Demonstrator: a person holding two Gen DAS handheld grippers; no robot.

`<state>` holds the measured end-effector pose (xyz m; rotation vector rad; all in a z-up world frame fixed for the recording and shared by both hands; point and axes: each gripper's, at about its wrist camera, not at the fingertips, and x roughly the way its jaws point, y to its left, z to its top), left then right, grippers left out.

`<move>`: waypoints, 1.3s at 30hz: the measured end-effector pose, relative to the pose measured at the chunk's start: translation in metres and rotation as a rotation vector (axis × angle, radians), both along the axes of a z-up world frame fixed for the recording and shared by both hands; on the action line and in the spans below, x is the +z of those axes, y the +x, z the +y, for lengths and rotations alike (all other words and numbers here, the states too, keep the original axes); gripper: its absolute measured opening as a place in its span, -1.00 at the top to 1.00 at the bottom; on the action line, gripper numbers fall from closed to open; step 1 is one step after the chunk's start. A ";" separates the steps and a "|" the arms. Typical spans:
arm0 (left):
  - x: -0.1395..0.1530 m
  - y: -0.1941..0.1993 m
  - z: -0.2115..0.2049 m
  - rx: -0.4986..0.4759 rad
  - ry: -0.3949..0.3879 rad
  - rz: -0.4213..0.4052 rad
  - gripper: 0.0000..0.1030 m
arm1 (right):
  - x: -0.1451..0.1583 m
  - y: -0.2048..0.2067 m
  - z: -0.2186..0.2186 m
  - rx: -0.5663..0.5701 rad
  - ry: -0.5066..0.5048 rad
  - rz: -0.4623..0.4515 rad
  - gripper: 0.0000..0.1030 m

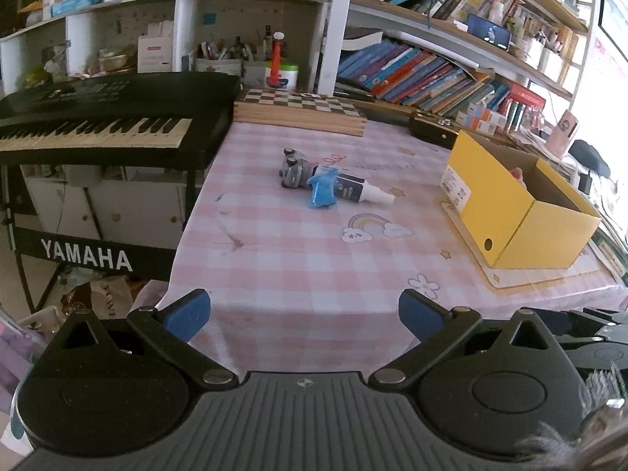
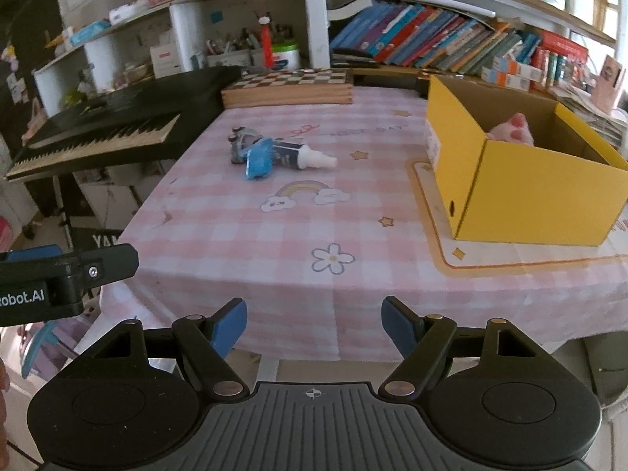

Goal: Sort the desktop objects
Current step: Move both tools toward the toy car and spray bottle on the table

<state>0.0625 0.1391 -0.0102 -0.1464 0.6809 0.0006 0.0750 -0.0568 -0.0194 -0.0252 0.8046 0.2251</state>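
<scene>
On the pink checked tablecloth (image 1: 298, 259) lie three small objects in a cluster: a grey toy car (image 1: 292, 168) (image 2: 240, 142), a blue crumpled packet (image 1: 322, 189) (image 2: 258, 161) and a dark spray bottle with a white cap (image 1: 363, 191) (image 2: 304, 157). A yellow cardboard box (image 1: 522, 212) (image 2: 537, 188) stands open at the right, with a pink plush toy (image 2: 512, 130) inside. My left gripper (image 1: 304, 314) is open over the table's near edge, far from the cluster, nothing between its blue pads. My right gripper (image 2: 314, 324) is likewise open and empty at the near edge.
A black Yamaha keyboard (image 1: 98, 125) stands left of the table. A wooden chessboard box (image 1: 300, 112) lies at the back. Shelves of books (image 1: 424, 74) and pen holders rise behind. The left gripper's side shows in the right wrist view (image 2: 59, 278). The box rests on a cream mat (image 2: 510, 259).
</scene>
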 end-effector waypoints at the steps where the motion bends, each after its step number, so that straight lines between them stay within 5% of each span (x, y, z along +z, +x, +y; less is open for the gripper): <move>1: -0.001 0.002 0.000 0.001 0.000 0.001 -1.00 | -0.001 0.003 0.000 0.004 0.000 0.002 -0.51; 39: -0.016 0.154 -0.001 0.074 0.019 0.038 -1.00 | 0.001 0.171 -0.004 0.015 0.019 -0.013 -0.51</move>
